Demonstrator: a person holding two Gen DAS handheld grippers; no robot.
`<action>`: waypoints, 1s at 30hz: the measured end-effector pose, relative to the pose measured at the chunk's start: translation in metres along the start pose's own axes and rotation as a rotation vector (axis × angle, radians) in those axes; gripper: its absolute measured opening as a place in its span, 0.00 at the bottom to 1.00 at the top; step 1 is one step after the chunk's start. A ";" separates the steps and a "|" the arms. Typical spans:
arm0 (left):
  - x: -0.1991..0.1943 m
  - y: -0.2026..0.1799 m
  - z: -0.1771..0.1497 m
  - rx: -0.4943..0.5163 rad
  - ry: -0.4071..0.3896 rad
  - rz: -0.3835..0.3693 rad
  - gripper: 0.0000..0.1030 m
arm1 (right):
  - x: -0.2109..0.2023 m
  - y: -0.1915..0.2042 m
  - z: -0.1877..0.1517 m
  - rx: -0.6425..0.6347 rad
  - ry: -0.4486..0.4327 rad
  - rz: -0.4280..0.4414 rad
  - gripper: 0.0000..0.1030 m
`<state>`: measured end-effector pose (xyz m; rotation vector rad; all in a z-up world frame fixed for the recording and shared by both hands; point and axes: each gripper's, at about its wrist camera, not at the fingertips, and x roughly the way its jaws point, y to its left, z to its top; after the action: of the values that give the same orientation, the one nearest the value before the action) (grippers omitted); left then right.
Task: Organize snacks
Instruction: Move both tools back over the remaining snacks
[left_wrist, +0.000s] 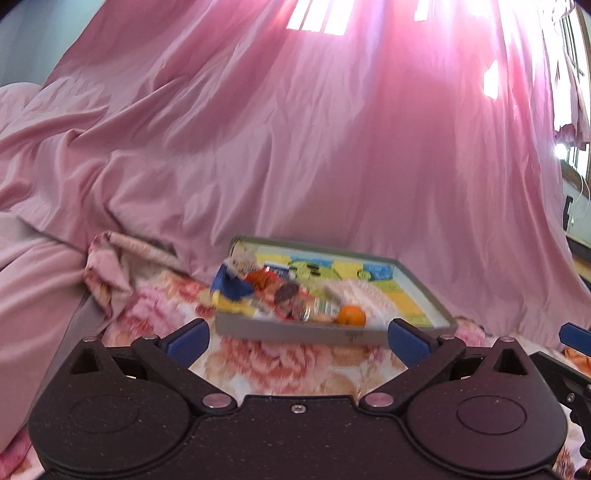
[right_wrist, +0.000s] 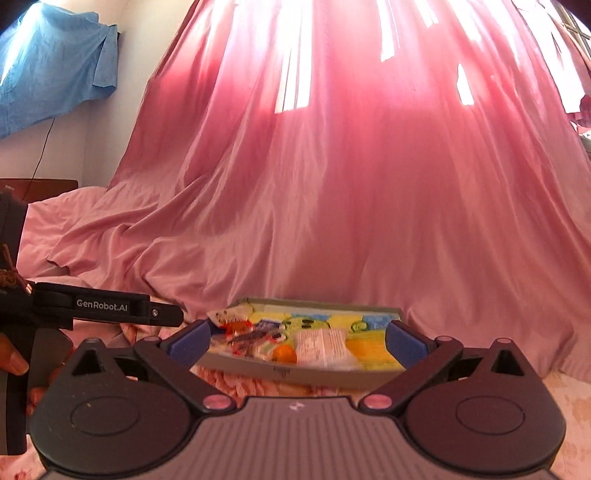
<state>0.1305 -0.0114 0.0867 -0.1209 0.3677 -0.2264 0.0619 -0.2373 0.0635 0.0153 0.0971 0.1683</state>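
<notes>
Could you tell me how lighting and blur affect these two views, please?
Left wrist view: sunlight blows out patches of the pink curtain; the tray and its snacks are motion-blurred, and the orange is soft. Right wrist view: the same backlit glare up top; the tray is dim and blurred.

My left gripper (left_wrist: 297, 338) sits low over the floral bedspread (left_wrist: 280, 363), blue fingers (left_wrist: 186, 338) spread wide with nothing between them. Just beyond them lies the grey tray (left_wrist: 295, 332), its colourful floor showing at the right. Snack packets (left_wrist: 280, 295) crowd its left half, blurred. An orange (left_wrist: 351, 315) rests against the near wall. A pink curtain (left_wrist: 332, 147) fills the far side.
</notes>
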 end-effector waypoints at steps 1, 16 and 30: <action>-0.002 0.001 -0.006 0.000 0.007 0.004 0.99 | -0.004 0.001 -0.004 0.001 0.010 -0.002 1.00; -0.011 0.014 -0.092 -0.001 0.155 0.038 0.99 | -0.039 0.009 -0.078 0.000 0.188 -0.056 1.00; 0.002 0.006 -0.121 0.067 0.229 0.026 0.99 | -0.024 0.004 -0.111 0.050 0.352 -0.102 1.00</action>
<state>0.0886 -0.0150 -0.0268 -0.0239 0.5889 -0.2268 0.0269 -0.2368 -0.0449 0.0302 0.4527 0.0653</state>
